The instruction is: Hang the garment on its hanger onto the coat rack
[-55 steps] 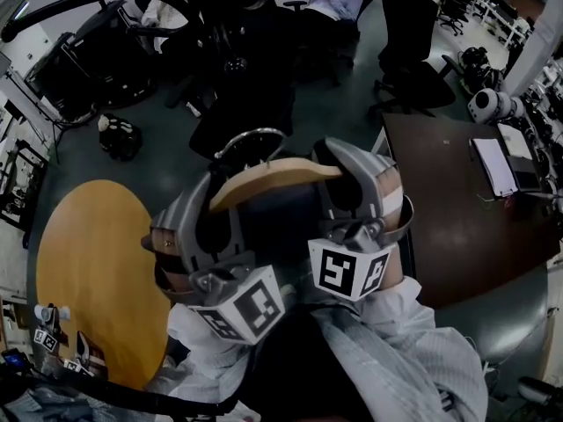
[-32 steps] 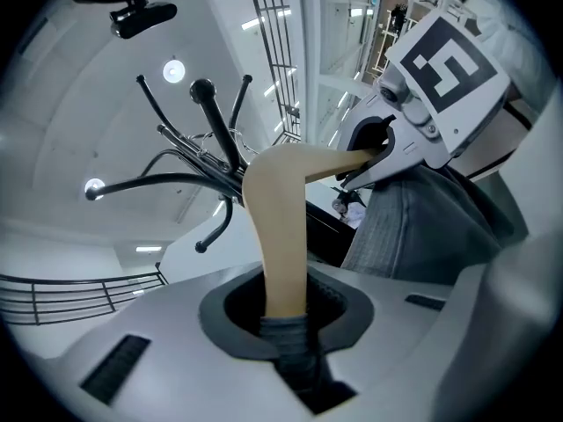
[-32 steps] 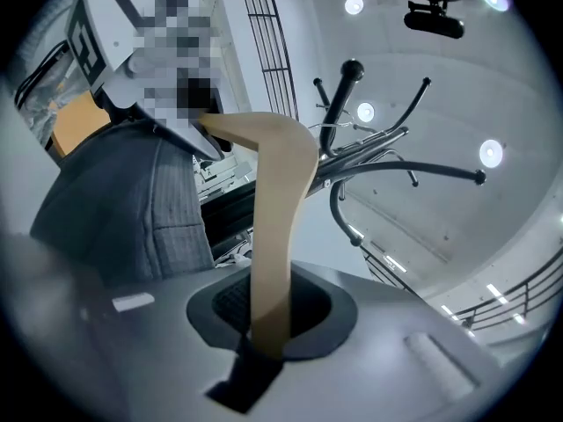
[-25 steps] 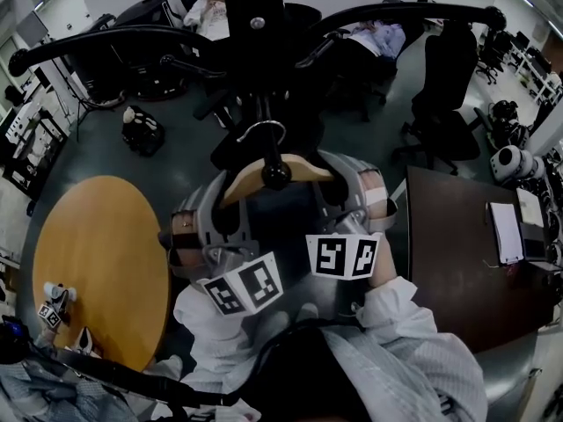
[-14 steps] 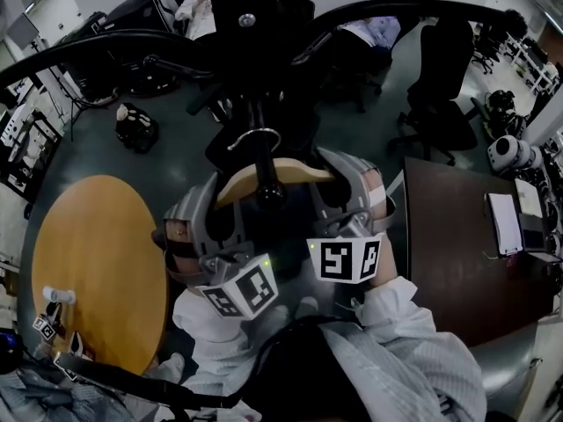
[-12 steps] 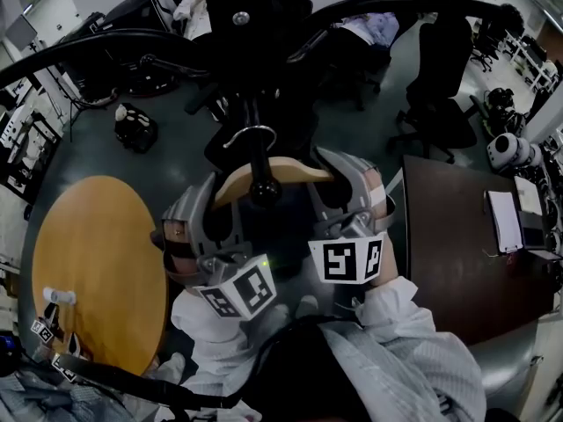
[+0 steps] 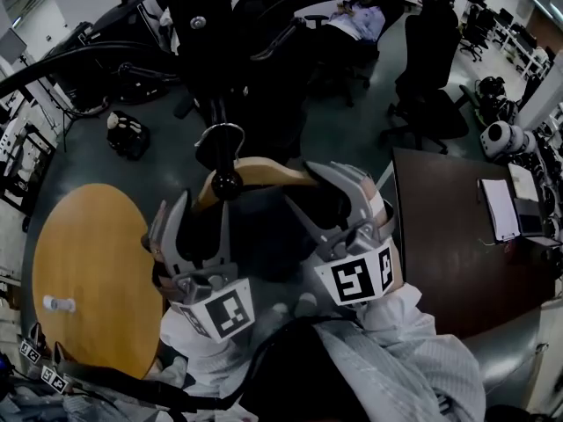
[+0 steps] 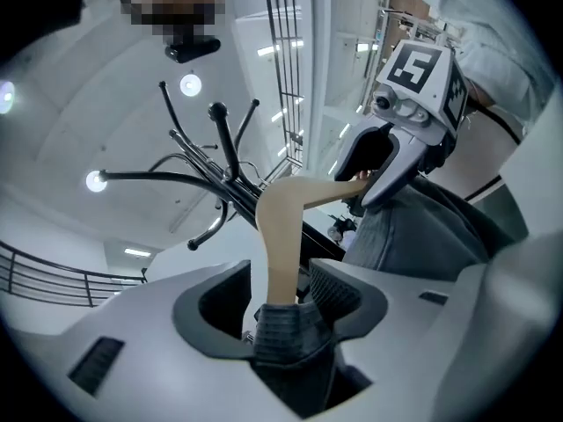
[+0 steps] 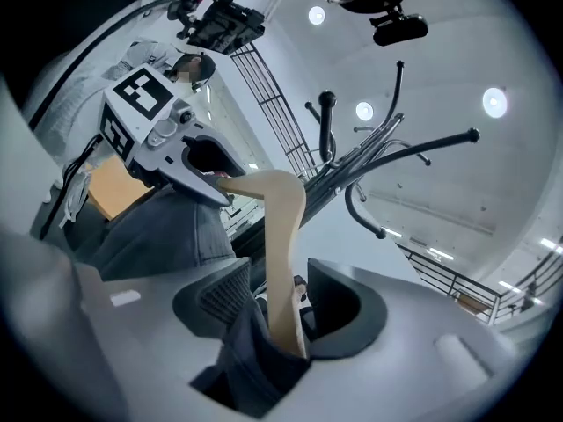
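Both pairs of jaws are opening, each with one end of the wooden hanger (image 8: 281, 236) standing between them. At the left gripper (image 8: 273, 299) the hanger's arm rises out of the gap between the jaws. It is clear of the left jaw and close beside the ribbed pad of the right one, which does not press on it. A fold of the dark grey garment (image 8: 422, 236) is bunched at the base of that gap. At the right gripper (image 9: 277, 310) the other arm stands in the gap in the same way, leaning toward the right jaw, with fabric heaped against the left jaw. The rest of the garment hangs between the two grippers. Ahead of both pairs of jaws stands the black coat rack (image 7: 198, 33). The hanger's metal hook (image 7: 220, 132) appears looped over a ball-tipped peg (image 7: 226, 183) of the rack, midway between the two sets of jaws. A round wooden worktop (image 7: 88, 262) lies out to the left of the left jaws.
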`<state>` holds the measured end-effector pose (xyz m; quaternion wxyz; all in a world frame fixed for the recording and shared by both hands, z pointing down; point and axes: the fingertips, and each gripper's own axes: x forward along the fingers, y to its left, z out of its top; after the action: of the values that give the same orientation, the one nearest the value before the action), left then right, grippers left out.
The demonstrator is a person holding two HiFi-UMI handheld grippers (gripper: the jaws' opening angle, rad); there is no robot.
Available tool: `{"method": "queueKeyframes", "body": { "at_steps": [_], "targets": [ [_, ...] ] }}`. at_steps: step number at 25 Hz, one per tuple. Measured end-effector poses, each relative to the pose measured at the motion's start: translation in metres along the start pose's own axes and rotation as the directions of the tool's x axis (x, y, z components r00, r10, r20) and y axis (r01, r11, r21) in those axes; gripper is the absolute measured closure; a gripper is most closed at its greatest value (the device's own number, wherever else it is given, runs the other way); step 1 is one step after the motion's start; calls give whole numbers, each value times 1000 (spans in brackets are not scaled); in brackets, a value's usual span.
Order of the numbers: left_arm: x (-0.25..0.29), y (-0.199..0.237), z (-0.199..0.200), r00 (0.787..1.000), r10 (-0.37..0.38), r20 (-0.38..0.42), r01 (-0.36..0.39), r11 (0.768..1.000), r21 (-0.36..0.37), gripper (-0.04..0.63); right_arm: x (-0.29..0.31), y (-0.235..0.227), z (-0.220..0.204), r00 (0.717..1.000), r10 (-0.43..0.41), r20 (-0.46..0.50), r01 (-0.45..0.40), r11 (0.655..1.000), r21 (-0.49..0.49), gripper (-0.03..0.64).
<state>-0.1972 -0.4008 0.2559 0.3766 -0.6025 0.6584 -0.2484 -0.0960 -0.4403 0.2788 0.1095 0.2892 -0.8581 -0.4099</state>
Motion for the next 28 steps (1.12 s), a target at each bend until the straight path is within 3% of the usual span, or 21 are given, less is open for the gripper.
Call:
{"method": "queueKeyframes", "body": {
  "at_steps": [4,7,11,14,17,20,22,25,28],
  "targets": [
    [-24,6,0,1000,29,3,-29,999,-32,403,-23,-3,10,999,-21,25,20,1000,15,442],
    [-34,4,9,1000,15,24,-12,994,-108,403,-40,-1,18,997,-21,75,9,988,156,442],
    [-38,-18,34,995,-25,98,51,962,-269,403,-58,8,9,996,-41,78,11,936,352,443],
    [-37,-32,46,991,-32,131,80,925,-372,403,-68,11,-2,997,-57,55,23,869,493,443],
    [-32,-46,47,994,-70,85,104,863,-495,405,-77,9,-5,994,-84,66,24,777,629,443],
    [-29,-62,50,986,-142,87,164,739,-654,405,-82,9,-7,994,-92,58,25,712,701,445],
    [-27,-71,59,977,-172,127,212,683,-699,405,-85,9,-11,994,-102,36,46,702,711,478],
    [-22,-85,71,963,-222,152,263,665,-699,431,-93,2,-18,990,-141,5,94,691,716,576],
    [-16,-98,80,951,-263,164,300,640,-707,545,-101,-3,-27,987,-159,-35,138,699,701,612]
  ]
}}
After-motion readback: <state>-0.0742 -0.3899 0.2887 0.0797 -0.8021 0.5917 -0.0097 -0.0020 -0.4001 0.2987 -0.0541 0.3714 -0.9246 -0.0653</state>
